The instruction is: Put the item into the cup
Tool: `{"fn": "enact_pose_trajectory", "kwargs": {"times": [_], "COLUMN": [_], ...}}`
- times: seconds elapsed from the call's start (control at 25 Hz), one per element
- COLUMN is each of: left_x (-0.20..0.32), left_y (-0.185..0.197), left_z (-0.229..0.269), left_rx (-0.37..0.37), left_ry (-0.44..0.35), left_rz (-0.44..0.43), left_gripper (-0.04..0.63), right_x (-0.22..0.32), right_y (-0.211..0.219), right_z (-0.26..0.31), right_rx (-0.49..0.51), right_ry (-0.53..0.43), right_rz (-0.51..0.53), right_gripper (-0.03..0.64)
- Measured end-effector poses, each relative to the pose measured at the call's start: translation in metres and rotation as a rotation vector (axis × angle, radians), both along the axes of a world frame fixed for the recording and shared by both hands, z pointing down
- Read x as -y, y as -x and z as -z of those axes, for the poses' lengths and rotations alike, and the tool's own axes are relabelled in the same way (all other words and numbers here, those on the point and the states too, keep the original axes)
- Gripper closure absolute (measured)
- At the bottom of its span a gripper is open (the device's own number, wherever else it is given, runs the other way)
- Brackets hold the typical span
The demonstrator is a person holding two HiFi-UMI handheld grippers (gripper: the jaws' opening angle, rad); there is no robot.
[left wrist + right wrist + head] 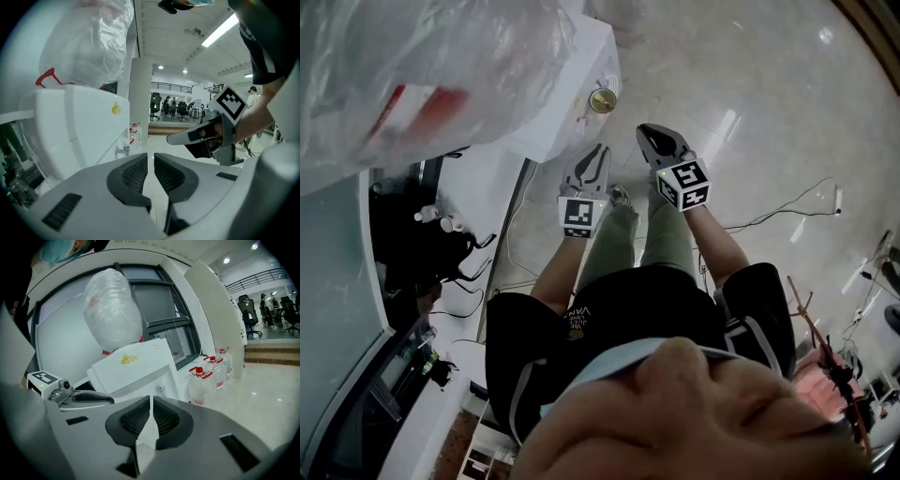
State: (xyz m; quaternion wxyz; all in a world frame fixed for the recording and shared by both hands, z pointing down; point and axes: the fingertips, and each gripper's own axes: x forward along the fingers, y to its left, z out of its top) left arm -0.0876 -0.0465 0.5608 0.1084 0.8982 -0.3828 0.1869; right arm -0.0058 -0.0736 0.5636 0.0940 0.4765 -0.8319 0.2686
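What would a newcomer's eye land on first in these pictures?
A big bundle wrapped in clear plastic sits on top of the white water dispenser, upper left in the head view. Close up, the right tongs pinch a thin white slip.

The white water dispenser [567,66] blocks my way in the frame's upper left, a plastic-wrapped bottle [412,66] bulging over it and a cup [602,99] perched at its right edge. Across the upper right I have open pale floor [769,94]; thin cables [769,217] trail at centre right.
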Motion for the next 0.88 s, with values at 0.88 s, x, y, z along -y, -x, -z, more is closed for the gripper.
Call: {"fn": "enact_pose_trajectory", "kwargs": {"times": [0.88], "left_x": [-0.048], "left_y": [0.019], "left_z": [0.163], "left_rx": [-0.057], "left_ry": [-0.147], "left_rz": [-0.093], "left_gripper": [0.566], "right_x": [-0.075], "right_y": [-0.003], "right_z": [0.142], "right_rx": [0.0], "right_ry": [-0.096], "right_rz": [-0.067], "right_gripper": [0.571]}}
